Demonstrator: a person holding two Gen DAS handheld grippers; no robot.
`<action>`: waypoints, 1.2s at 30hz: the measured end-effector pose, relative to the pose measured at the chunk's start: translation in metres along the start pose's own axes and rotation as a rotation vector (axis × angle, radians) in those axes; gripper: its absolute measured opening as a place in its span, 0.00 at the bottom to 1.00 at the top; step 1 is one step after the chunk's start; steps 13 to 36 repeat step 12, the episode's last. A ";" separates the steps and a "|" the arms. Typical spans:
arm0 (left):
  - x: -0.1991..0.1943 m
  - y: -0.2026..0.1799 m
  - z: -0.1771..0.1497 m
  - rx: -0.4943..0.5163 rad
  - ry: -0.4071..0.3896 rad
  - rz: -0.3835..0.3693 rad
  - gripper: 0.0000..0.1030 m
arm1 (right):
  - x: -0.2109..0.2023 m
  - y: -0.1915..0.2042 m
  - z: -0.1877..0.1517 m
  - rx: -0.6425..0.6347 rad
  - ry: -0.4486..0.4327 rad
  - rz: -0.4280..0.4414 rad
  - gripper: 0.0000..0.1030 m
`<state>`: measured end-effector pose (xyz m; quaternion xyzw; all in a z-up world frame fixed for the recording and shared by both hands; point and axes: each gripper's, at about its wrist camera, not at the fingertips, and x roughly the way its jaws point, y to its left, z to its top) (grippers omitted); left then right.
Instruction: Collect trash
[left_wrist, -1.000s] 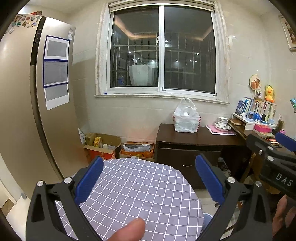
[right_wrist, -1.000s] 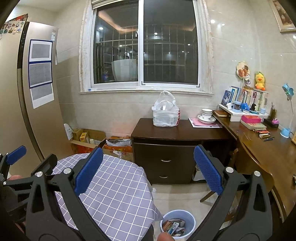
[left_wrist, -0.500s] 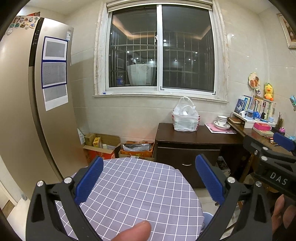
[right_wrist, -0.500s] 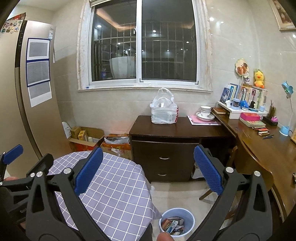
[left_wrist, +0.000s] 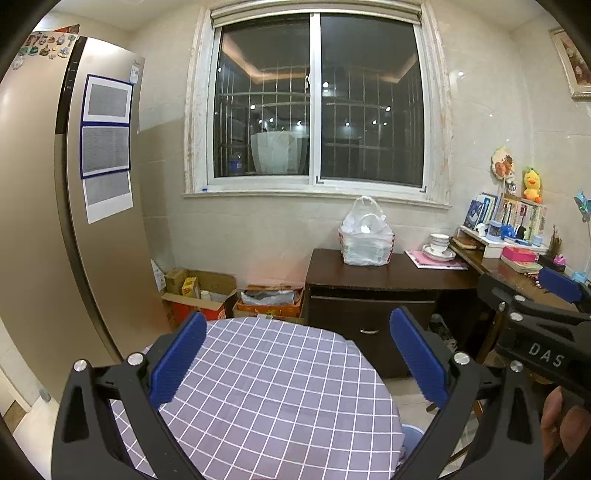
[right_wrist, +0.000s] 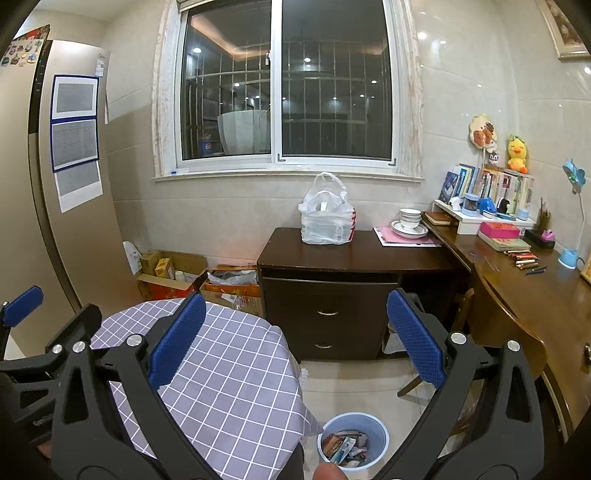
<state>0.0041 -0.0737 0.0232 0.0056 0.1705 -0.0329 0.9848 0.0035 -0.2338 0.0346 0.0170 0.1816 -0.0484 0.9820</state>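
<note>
The left gripper (left_wrist: 295, 360), black-framed with blue ribbed pads, has its fingers spread wide with nothing between them; the right gripper (right_wrist: 293, 345), of the same make, is equally wide open and empty. Both are held level above a round table draped in a grey-lilac cloth with a white grid (left_wrist: 273, 391), pointing toward the far wall and its dark window, with the right gripper beside the left one (each shows at the edge of the other's view). No trash lies on the visible part of the cloth. The collected trash, a jumble of wrappers and paper scraps (right_wrist: 345, 446), sits inside a small round pale-blue plastic bin (right_wrist: 382, 435) on the tiled floor just right of the table, below the right gripper. Judging by this, the gathering looks finished or between items; any next move would call for finding another stray piece, lowering an open gripper over it and closing. A dark wooden cabinet (right_wrist: 332, 295) stands behind, carrying a tied white plastic bag (right_wrist: 325, 218).
</note>
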 end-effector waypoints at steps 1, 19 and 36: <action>0.000 -0.001 0.000 0.001 0.000 0.000 0.95 | 0.000 0.000 -0.001 0.001 0.001 0.001 0.94; 0.001 0.005 -0.001 -0.027 0.021 0.001 0.95 | 0.002 -0.002 -0.003 0.002 0.005 0.000 0.94; 0.001 0.005 -0.001 -0.027 0.021 0.001 0.95 | 0.002 -0.002 -0.003 0.002 0.005 0.000 0.94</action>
